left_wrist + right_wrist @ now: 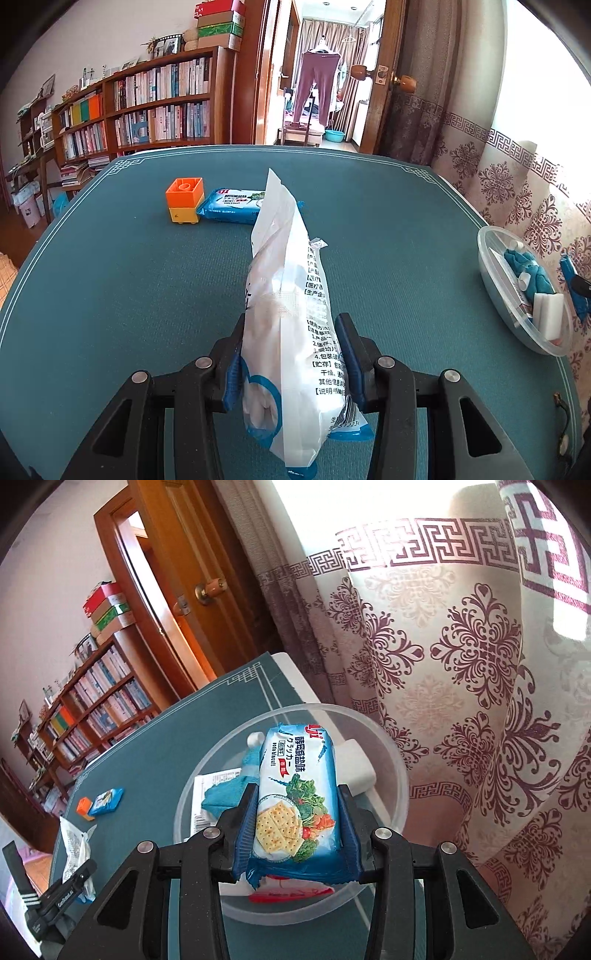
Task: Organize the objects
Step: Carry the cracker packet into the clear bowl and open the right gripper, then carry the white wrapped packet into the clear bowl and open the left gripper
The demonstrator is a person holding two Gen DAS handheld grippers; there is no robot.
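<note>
My left gripper (293, 332) is shut on a white plastic bag (288, 295) with printed text, held above the teal table mat (129, 295). My right gripper (297, 805) is shut on a blue cracker packet (295, 794) and holds it over the clear plastic bowl (391, 760) at the table's right edge. The bowl holds a blue cloth (225, 794), a white sponge block (358, 764) and a paper leaflet (214, 779). A second blue packet (231, 205) and an orange-and-yellow toy block (184, 199) lie at the far left of the mat.
A patterned curtain (461, 664) hangs just behind the bowl. A wooden door (192, 590) and bookshelves (147, 107) stand beyond the table's far edge. The bowl also shows in the left wrist view (491, 284) at the right.
</note>
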